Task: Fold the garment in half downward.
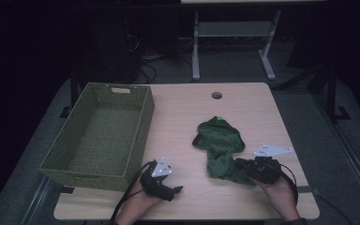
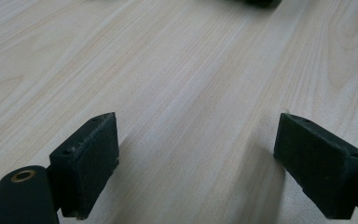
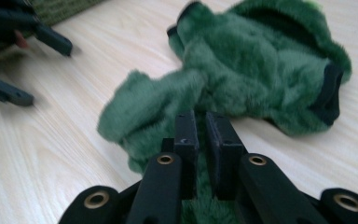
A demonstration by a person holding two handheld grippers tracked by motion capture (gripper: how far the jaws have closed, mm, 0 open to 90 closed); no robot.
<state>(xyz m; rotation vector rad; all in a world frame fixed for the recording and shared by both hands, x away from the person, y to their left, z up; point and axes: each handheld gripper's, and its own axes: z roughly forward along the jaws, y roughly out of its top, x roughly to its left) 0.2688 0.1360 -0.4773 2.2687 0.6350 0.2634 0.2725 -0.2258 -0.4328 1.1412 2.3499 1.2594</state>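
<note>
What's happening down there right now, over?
Right gripper shut on green fleece. Left gripper open over bare table. Basket off left, path clear.

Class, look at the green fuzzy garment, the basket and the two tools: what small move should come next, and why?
Probably lift the right tool a little and carry the green garment left toward the basket. Its jaws stand nearly shut with a fold of the fuzzy cloth pinched between them, the rest lies on the table, and the left tool rests open over bare wood.
</note>
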